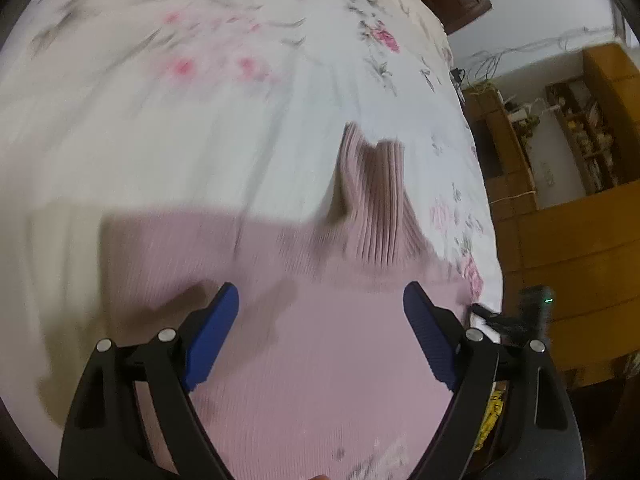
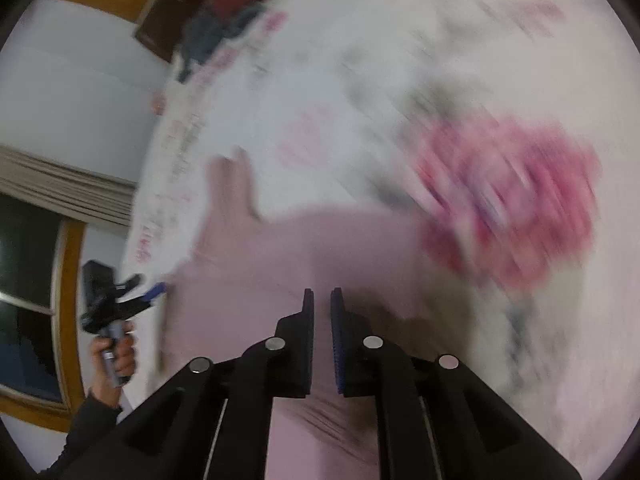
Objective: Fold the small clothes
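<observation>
A pale pink ribbed garment (image 1: 320, 360) lies spread on the floral bedsheet (image 1: 180, 120), its ribbed sleeve (image 1: 376, 200) pointing away from me. My left gripper (image 1: 322, 304) hovers open just over it, blue pads wide apart and nothing between them. In the right wrist view the same pink garment (image 2: 280, 256) runs under my right gripper (image 2: 322, 300). Its jaws are nearly together, with pink cloth bunched and creased in the narrow gap. A hand (image 2: 116, 356) holds the left gripper (image 2: 132, 296) at the garment's left edge. Both views are motion-blurred.
Dark and red clothes (image 2: 228, 20) are piled at the far end of the bed. A big pink flower print (image 2: 508, 200) lies right of the garment. Wooden shelves and cabinets (image 1: 560, 184) stand beyond the bed's edge. A window (image 2: 28, 280) is at the left.
</observation>
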Demonstrator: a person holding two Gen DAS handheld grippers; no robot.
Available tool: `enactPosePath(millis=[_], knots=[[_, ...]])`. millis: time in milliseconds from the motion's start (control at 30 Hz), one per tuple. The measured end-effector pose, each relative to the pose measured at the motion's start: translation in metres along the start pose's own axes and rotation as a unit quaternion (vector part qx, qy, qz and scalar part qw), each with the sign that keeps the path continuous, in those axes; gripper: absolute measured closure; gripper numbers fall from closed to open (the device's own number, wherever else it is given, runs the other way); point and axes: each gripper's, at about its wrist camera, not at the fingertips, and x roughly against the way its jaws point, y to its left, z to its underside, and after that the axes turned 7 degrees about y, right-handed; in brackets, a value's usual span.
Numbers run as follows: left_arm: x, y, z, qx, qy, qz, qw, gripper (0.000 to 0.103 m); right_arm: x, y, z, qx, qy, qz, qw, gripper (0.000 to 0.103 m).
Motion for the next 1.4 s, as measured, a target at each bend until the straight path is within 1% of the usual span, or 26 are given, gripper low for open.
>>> enactPosePath(millis=[33,100,133,167,200,267,300,333,367,433,533,633,667,700,733,767,800,833,900,967,1067,1200,1267,1300,1400], knots=[[-0.005,-0.003,-0.011,0.0,-0.001,-0.001,1.0,0.02,-0.002,0.011,-0.013,0.004,-0.005,-0.009,1.0,0.09],[-0.017,-0.011,-0.032,0.003,-0.004,0.002,1.0,0.02,-0.013,0.028,-0.035,0.009,-0.008,-0.019,1.0,0.078],[-0.026,-0.016,-0.044,0.005,-0.007,-0.001,1.0,0.02,-0.026,0.04,-0.05,0.012,-0.006,-0.02,1.0,0.074],[-0.035,-0.021,-0.055,0.007,-0.009,-0.004,0.9999,0.021,-0.034,0.045,-0.059,0.013,-0.005,-0.019,1.0,0.072],[-0.044,-0.024,-0.064,0.009,-0.01,-0.006,0.9999,0.022,-0.044,0.051,-0.068,0.011,-0.005,-0.018,1.0,0.071],[-0.065,-0.031,-0.082,0.009,-0.005,-0.015,0.9998,0.035,-0.068,0.06,-0.086,0.005,0.0,-0.016,1.0,0.071],[-0.074,-0.033,-0.089,0.006,-0.001,-0.018,0.9998,0.04,-0.076,0.064,-0.093,0.005,0.0,-0.016,1.0,0.071],[-0.086,-0.036,-0.096,0.001,0.006,-0.027,0.9996,0.048,-0.088,0.069,-0.101,0.006,0.001,-0.016,1.0,0.071],[-0.096,-0.038,-0.102,-0.004,0.014,-0.034,0.9993,0.053,-0.098,0.073,-0.107,0.007,0.003,-0.013,1.0,0.071],[-0.106,-0.04,-0.109,-0.012,0.015,-0.046,0.9988,0.057,-0.116,0.08,-0.115,0.016,0.008,-0.001,1.0,0.071],[-0.115,-0.039,-0.118,-0.017,0.013,-0.039,0.999,0.059,-0.139,0.085,-0.128,0.025,0.015,0.014,0.999,0.07],[-0.124,-0.038,-0.124,-0.025,0.019,-0.035,0.9989,0.065,-0.158,0.088,-0.138,0.028,0.02,0.01,0.999,0.07],[-0.124,-0.036,-0.123,-0.025,0.018,-0.034,0.9989,0.076,-0.163,0.091,-0.139,0.029,0.021,0.008,0.999,0.07],[-0.125,-0.035,-0.124,-0.024,0.017,-0.031,0.9991,0.084,-0.168,0.093,-0.141,0.03,0.023,0.005,0.999,0.07],[-0.124,-0.034,-0.124,-0.023,0.015,-0.032,0.9991,0.097,-0.173,0.095,-0.14,0.03,0.027,-0.002,0.999,0.07],[-0.122,-0.034,-0.123,-0.025,0.01,-0.03,0.9992,0.096,-0.176,0.097,-0.139,0.034,0.027,-0.001,0.999,0.072],[-0.119,-0.035,-0.121,-0.03,0.005,-0.028,0.9992,0.096,-0.176,0.101,-0.137,0.045,0.022,0.007,0.999,0.083],[-0.11,-0.037,-0.117,-0.037,-0.005,-0.022,0.9991,0.096,-0.174,0.102,-0.135,0.053,0.018,0.011,0.998,0.091],[-0.093,-0.042,-0.109,-0.044,-0.022,-0.004,0.9988,0.096,-0.16,0.103,-0.129,0.058,-0.005,0.012,0.998,0.092],[-0.07,-0.048,-0.099,-0.056,-0.042,0.005,0.9975,0.097,-0.145,0.104,-0.126,0.059,-0.022,0.01,0.998,0.093],[-0.036,-0.06,-0.083,-0.075,-0.063,0.016,0.9951,0.097,-0.113,0.108,-0.116,0.062,-0.045,0.002,0.997,0.094],[0.001,-0.086,-0.058,-0.111,-0.077,0.028,0.9903,0.097,-0.072,0.126,-0.095,0.082,-0.063,-0.024,0.994,0.094],[0.02,-0.101,-0.037,-0.133,-0.08,0.036,0.9872,0.097,-0.056,0.14,-0.08,0.098,-0.066,-0.032,0.992,0.094],[0.024,-0.108,-0.03,-0.14,-0.08,0.036,0.9862,0.097,-0.05,0.147,-0.072,0.105,-0.067,-0.034,0.992,0.094],[0.044,-0.116,0.005,-0.168,-0.074,0.036,0.9824,0.097,-0.026,0.161,-0.036,0.141,-0.074,-0.024,0.987,0.094]])
